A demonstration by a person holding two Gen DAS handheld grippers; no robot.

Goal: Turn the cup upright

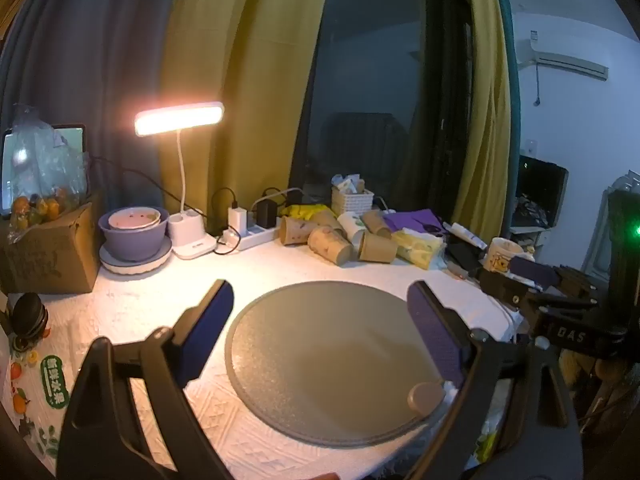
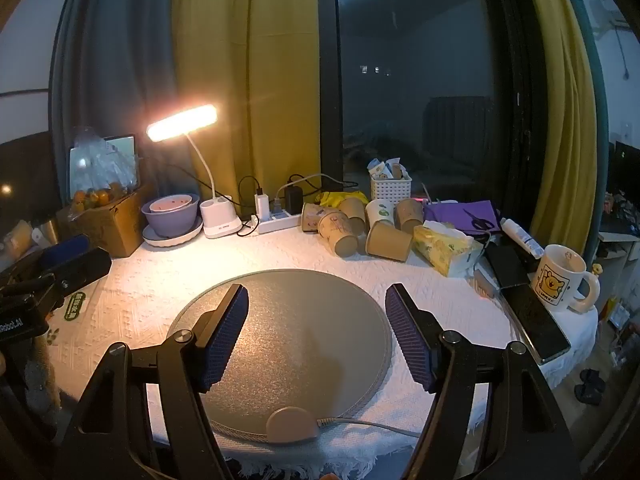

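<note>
Approach step: both our grippers, left [image 1: 320, 312] and right [image 2: 316, 312], hang spread and empty over the mat [image 2: 304, 320]; next, we judge, reach a tipped cup [image 2: 390, 242].

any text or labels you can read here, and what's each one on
"DAS" on the black body of the right tool.
"RobotAI", first letters cut off, on the left tool.
Green label on the printed bag: Chinese characters, too blurred to read.
Mug: small print under the yellow cartoon, too small to read.
Paper cups and white tube: print unreadable.
</note>
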